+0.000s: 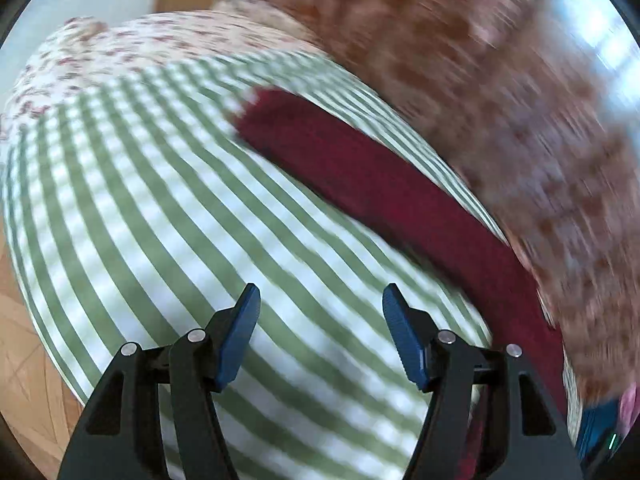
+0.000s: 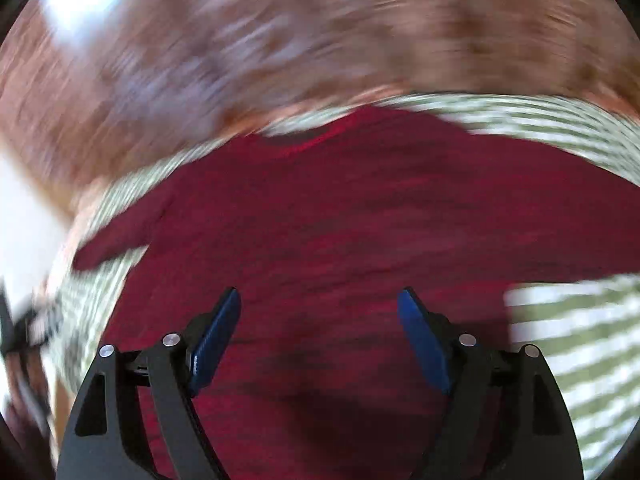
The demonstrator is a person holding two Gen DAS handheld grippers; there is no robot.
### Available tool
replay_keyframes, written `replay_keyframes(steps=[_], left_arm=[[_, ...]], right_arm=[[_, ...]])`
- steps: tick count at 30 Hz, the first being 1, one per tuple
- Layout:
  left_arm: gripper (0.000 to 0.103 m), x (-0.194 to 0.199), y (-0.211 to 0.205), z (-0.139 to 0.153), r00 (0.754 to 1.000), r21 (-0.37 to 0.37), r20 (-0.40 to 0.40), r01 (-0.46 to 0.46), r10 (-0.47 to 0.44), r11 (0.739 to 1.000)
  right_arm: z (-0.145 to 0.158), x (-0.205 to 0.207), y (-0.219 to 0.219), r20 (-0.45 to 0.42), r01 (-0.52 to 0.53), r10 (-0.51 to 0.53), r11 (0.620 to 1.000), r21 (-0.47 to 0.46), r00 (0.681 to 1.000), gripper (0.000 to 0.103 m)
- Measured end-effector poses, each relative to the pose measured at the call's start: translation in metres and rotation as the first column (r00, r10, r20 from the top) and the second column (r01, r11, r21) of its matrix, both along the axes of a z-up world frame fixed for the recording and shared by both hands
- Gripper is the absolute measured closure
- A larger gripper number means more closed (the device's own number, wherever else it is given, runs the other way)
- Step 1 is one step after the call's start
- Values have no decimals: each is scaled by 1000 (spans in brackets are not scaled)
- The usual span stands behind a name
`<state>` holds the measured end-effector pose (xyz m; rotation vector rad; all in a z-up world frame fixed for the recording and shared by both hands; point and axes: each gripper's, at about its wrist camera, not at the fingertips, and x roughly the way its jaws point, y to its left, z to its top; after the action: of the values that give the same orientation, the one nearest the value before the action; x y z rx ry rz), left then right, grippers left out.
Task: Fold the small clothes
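A: What is the garment?
B: A dark red shirt [image 2: 360,208], spread flat, front up, neckline at the far edge.

A: How do its sleeves lie?
B: One short sleeve juts out to the left in the right wrist view; the other side is blurred.

A: And from the left wrist view?
B: The shirt [image 1: 380,192] appears as a diagonal band at right.

Left tongs [image 1: 320,300] — right tongs [image 2: 319,304] — both agape
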<state>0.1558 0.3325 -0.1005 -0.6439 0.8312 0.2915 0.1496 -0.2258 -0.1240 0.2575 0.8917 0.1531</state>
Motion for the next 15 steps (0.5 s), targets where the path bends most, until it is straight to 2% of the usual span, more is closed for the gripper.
replay_keyframes(steps=[3, 5, 6, 9, 11, 13, 15], left_arm=[[41, 21, 39, -3, 998, 10, -7, -66, 66, 998], [42, 35, 56, -6, 996, 23, -16, -86, 86, 996], [45, 45, 64, -8, 996, 21, -21, -86, 87, 996], [45, 71, 81, -12, 995, 36, -37, -93, 94, 995], [47, 87, 89, -17, 993, 46, -49, -102, 104, 994], [55, 97, 94, -21, 992, 58, -63, -105, 109, 993], [69, 110, 99, -29, 992, 41, -69, -101, 104, 994]], right_arm=[[-18, 7, 50, -21, -90, 89, 995, -45, 996, 23], [-30, 9, 62, -41, -93, 90, 991, -97, 995, 23], [-37, 8, 65, -42, -94, 90, 988, -119, 995, 19], [-44, 1, 63, 14, -107, 109, 991, -85, 994, 9], [-46, 2, 61, 9, -120, 121, 990, -75, 993, 8], [-45, 5, 62, -3, -142, 142, 987, -81, 990, 4], [-46, 8, 64, 1, -143, 144, 983, -112, 990, 4]])
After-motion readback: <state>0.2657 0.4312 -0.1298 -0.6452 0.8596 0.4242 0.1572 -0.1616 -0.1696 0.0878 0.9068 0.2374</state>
